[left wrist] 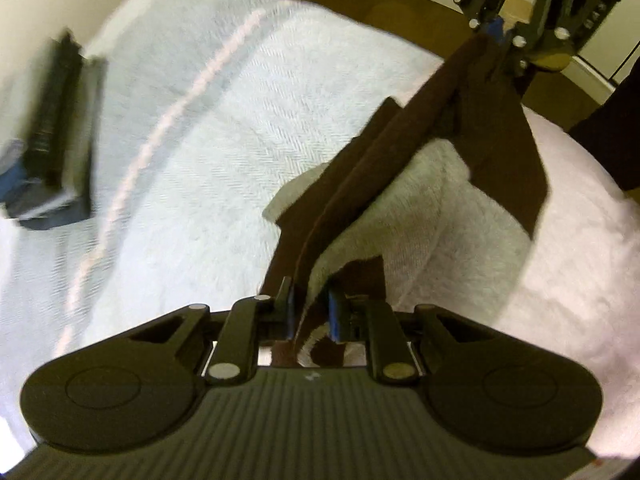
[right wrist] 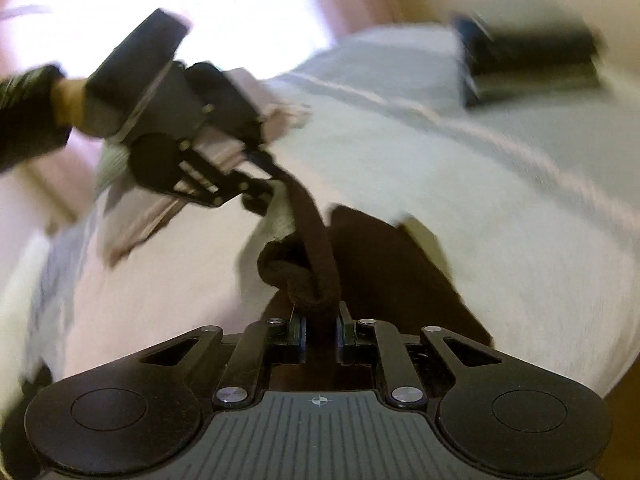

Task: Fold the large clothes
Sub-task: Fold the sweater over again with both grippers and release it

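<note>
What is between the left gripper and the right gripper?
A taut edge of the brown garment spans from the left gripper to the right gripper, above the pale bedcover; the left wrist view shows it.

blurred: dark box [left wrist: 56,136] on bedspread [left wrist: 208,120] | contents unreadable

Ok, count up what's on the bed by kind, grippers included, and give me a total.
Grippers: 2, left gripper and right gripper
Brown-and-white garment, held between them: 1
Dark folded stack: 1
Pale blanket underneath: 1
Total: 5

No readable text, label, brand or number shows in either view.
</note>
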`<state>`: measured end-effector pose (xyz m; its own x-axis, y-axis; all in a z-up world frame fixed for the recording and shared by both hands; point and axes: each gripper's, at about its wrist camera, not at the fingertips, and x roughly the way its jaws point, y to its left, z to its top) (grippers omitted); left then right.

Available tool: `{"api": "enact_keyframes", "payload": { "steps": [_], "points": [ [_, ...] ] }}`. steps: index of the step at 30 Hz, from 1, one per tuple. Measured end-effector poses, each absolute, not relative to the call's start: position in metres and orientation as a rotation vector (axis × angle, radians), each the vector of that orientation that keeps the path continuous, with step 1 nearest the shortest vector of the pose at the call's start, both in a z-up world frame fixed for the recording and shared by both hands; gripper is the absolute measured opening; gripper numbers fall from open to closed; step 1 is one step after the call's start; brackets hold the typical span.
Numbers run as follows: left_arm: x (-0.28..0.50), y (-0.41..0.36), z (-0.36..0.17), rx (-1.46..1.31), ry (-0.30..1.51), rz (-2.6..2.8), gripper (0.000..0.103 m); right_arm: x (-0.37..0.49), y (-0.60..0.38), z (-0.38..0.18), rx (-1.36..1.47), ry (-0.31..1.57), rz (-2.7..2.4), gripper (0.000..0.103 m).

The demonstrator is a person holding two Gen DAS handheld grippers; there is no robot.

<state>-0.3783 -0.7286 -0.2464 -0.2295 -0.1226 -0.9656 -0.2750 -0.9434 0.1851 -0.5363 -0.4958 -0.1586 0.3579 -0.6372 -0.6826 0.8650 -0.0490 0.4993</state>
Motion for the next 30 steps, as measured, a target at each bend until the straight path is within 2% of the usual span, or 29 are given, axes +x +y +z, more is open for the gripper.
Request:
{"api": "enact_keyframes", "payload": {
  "steps": [4, 6, 9, 11, 15, 18, 19, 24, 27, 30],
  "points": [
    [-0.414, -0.761, -0.297, -1.930, 0.309, 2.292, 0.015, -0.594, -0.514, -0.217, 1.305, 0.165, -1.233, 0.009],
    [-0.420, -0.775, -0.308, -1.938, 0.219, 2.327, 0.022, -0.612, -0.518, -0.234, 1.391, 0.125, -1.227, 0.009],
    [-0.411, -0.793, -0.303, -1.959, 0.086, 2.423, 0.033, -0.626, -0.522, -0.243, 1.464, 0.081, -1.204, 0.010],
    [-0.395, -0.808, -0.289, -1.977, -0.039, 2.520, 0.032, -0.631, -0.524, -0.243, 1.489, 0.077, -1.198, 0.010],
    [-0.343, -0.828, -0.271, -2.012, -0.434, 2.711, 0.031, -0.634, -0.521, -0.239, 1.517, 0.050, -1.208, 0.010],
    [-0.317, -0.823, -0.273, -1.926, -0.746, 2.781, 0.031, -0.624, -0.518, -0.240, 1.528, 0.035, -1.242, 0.010],
    [-0.314, -0.818, -0.277, -1.913, -0.800, 2.781, 0.031, -0.623, -0.518, -0.240, 1.534, 0.034, -1.255, 0.010],
    [-0.320, -0.807, -0.308, -1.920, -0.925, 2.851, 0.029, -0.629, -0.521, -0.233, 1.508, 0.025, -1.312, 0.010],
    [-0.326, -0.814, -0.342, -1.964, -1.000, 2.864, 0.029, -0.636, -0.524, -0.251, 1.534, 0.048, -1.314, 0.010],
    [-0.323, -0.815, -0.340, -1.962, -1.034, 2.884, 0.029, -0.643, -0.528, -0.261, 1.566, 0.052, -1.300, 0.010]
  ]
}}
